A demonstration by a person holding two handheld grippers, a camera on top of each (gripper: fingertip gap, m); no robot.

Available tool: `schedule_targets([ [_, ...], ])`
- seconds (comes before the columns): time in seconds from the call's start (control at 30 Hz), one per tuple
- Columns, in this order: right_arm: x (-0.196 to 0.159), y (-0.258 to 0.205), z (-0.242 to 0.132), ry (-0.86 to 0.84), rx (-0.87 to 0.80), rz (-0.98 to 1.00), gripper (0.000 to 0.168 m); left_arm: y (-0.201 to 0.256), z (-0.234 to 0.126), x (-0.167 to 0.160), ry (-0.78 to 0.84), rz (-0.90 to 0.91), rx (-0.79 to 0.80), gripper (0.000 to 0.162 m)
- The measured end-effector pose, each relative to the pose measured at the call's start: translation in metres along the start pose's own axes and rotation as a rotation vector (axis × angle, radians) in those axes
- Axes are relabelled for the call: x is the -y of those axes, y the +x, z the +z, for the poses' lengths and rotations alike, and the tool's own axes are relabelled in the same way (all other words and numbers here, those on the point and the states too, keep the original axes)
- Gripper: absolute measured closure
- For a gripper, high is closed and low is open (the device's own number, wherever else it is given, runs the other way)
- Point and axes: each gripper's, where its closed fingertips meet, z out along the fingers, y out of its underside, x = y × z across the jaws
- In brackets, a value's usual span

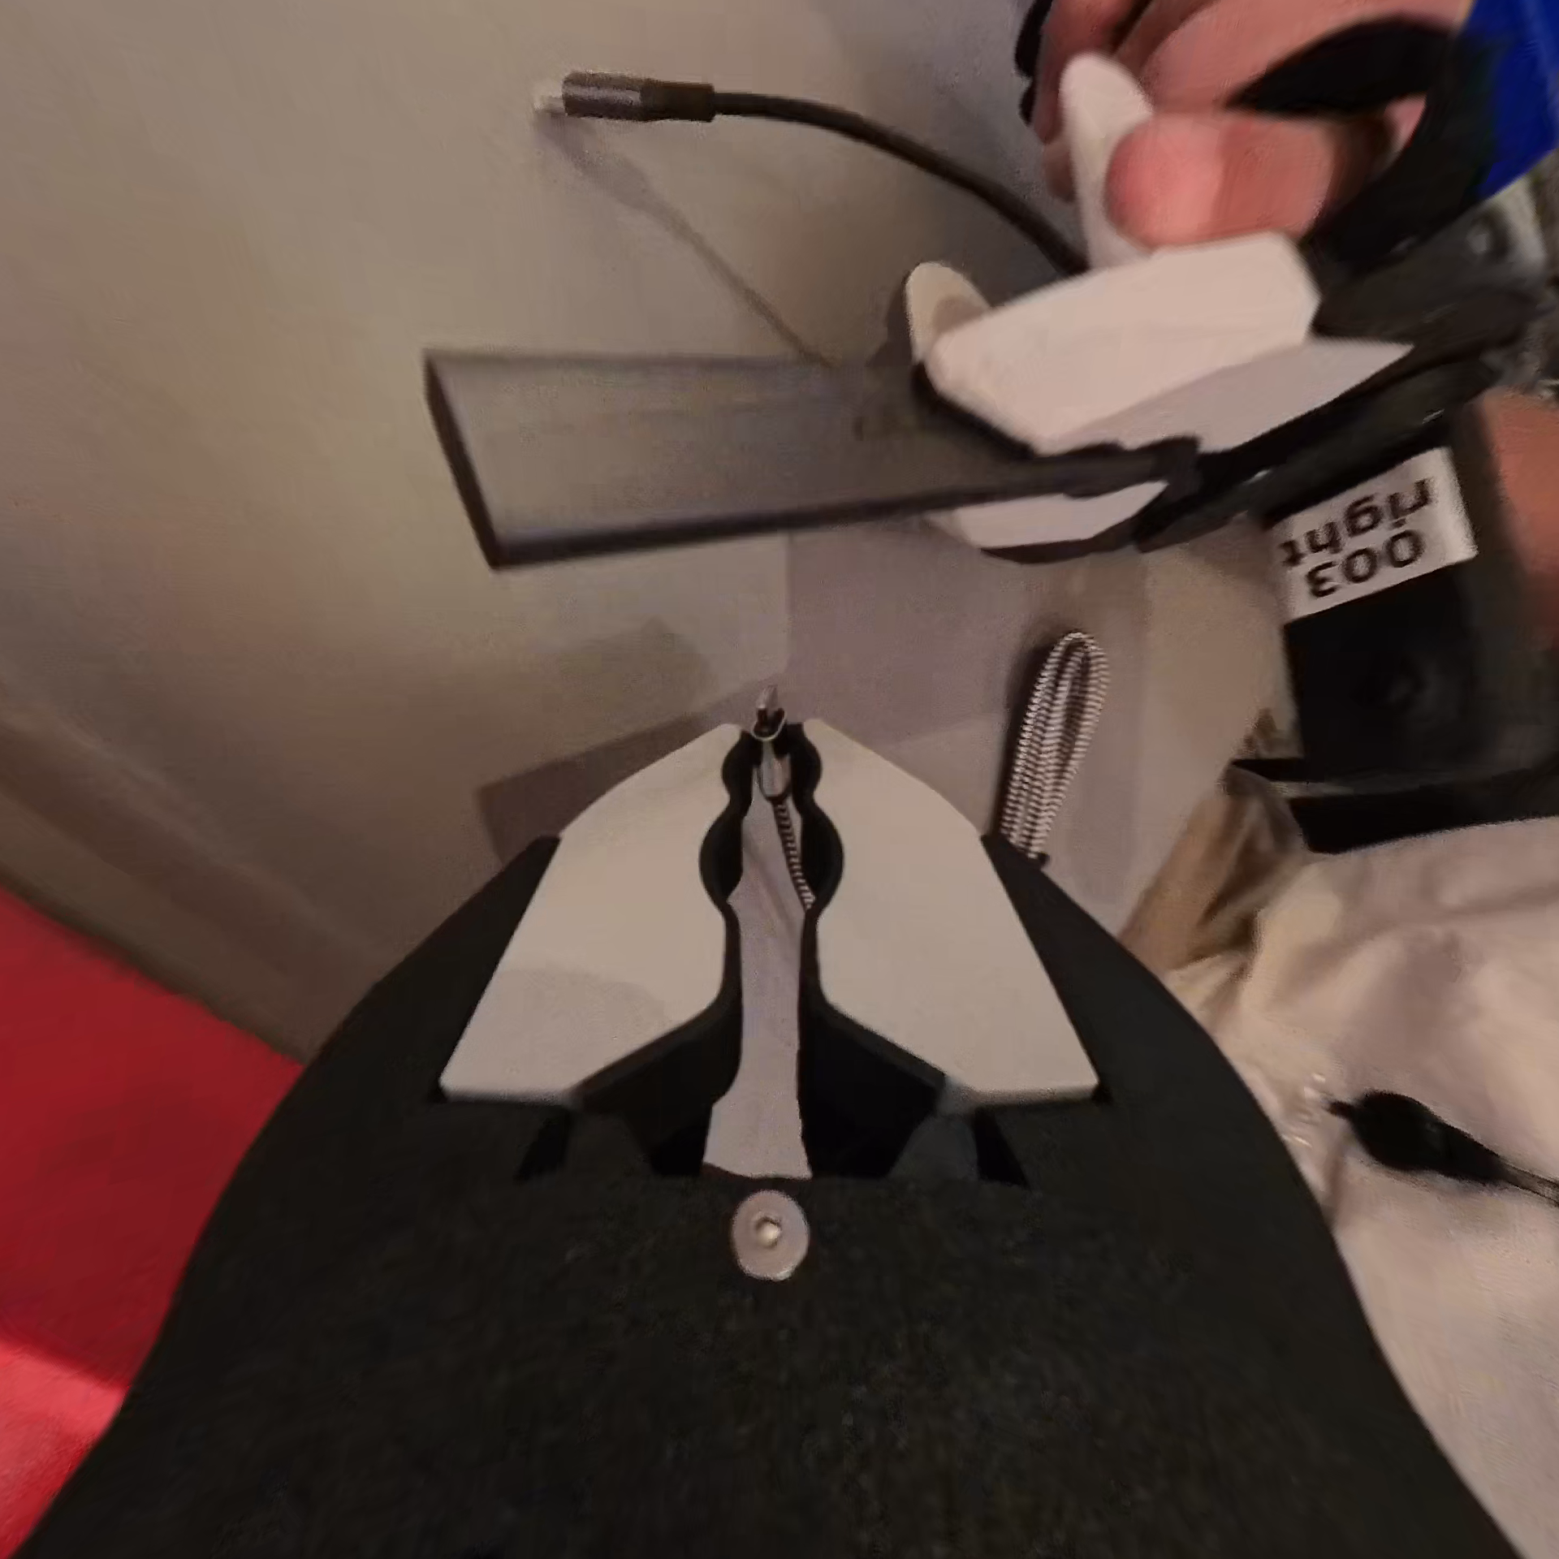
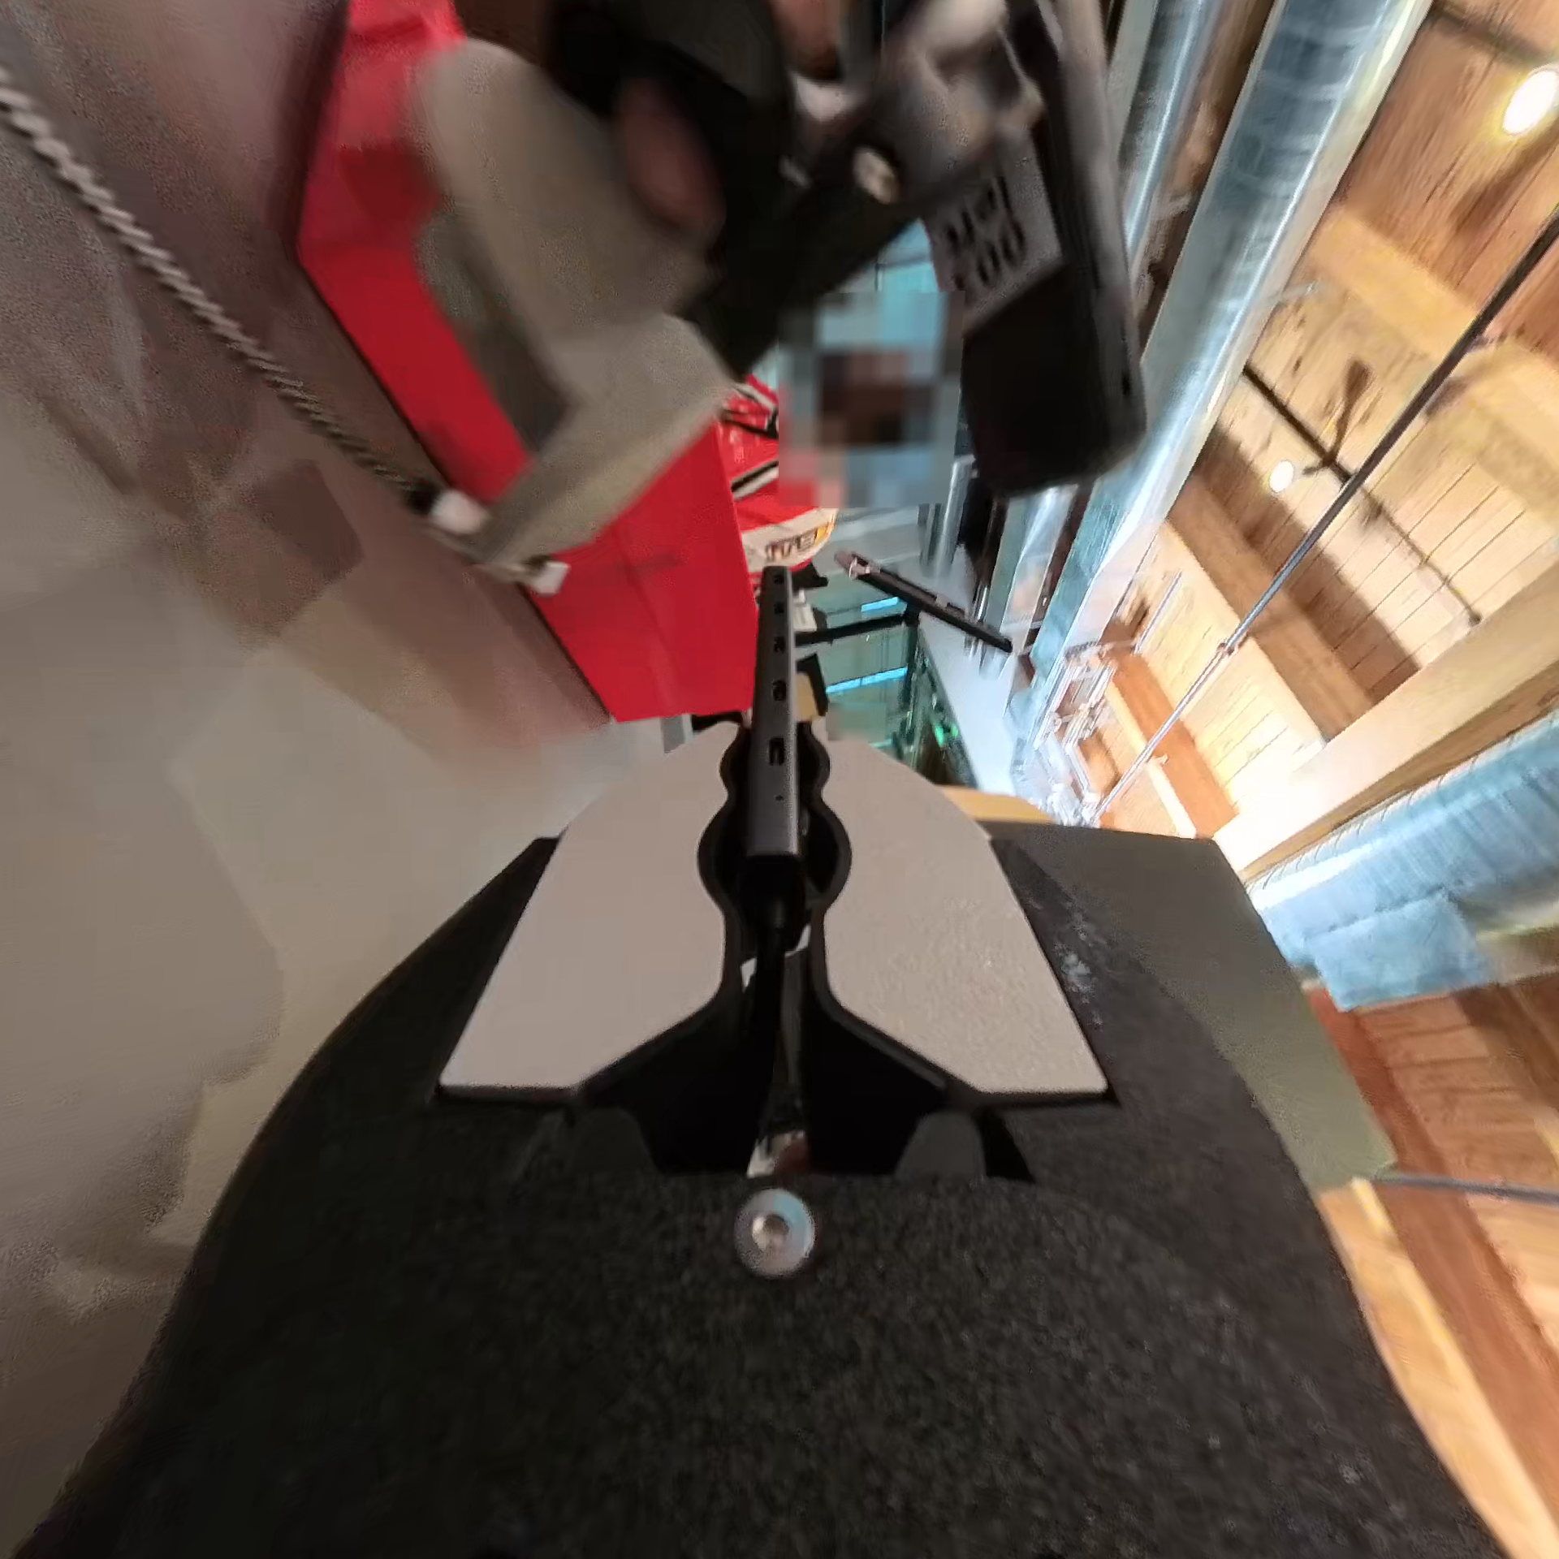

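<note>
1. Left wrist view: the left gripper point(image 1: 772, 742) has its jaws closed on the metal plug point(image 1: 769, 751) of a braided cable point(image 1: 1054, 742); the plug tip pokes out just past the fingertips.
2. The braided cable runs back between the fingers and also loops up to the right, against a pale grey block point(image 1: 911, 641).
3. Ahead and above, the right gripper point(image 1: 1088, 405) clamps one end of a flat dark grey hub point(image 1: 675, 439), which juts out to the left over a light table point(image 1: 253, 337).
4. A black lead point(image 1: 886, 126) with a metal connector point(image 1: 607, 94) curves out from behind the right gripper.
5. A hand point(image 1: 1223, 126) grips the right gripper's handle.
6. Right wrist view: the right gripper point(image 2: 776, 759), jaws pressed on the hub point(image 2: 776, 675), shows it edge-on with a row of ports along its narrow side.
7. The left gripper point(image 2: 548, 337) appears blurred at upper left, beside a red box point(image 2: 641, 607).
</note>
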Motion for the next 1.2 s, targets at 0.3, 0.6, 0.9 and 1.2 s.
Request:
schedule_targets([
  [0.3,-0.019,0.008,0.000,-0.067,-0.021,0.114,0.159,-0.019,-0.015,-0.023,0.367,0.162,0.614,0.134],
  [0.6,-0.009,0.001,0.001,-0.035,0.004,0.107,0.159,-0.017,0.019,-0.050,0.278,-0.061,0.591,0.133],
  [0.9,-0.006,-0.002,0.001,-0.022,0.021,0.096,0.159,-0.014,0.028,-0.047,0.165,0.142,0.553,0.160],
  [1.2,0.008,0.001,-0.004,0.057,-0.002,0.039,0.159,0.027,-0.037,-0.014,0.237,0.113,0.200,0.160],
])
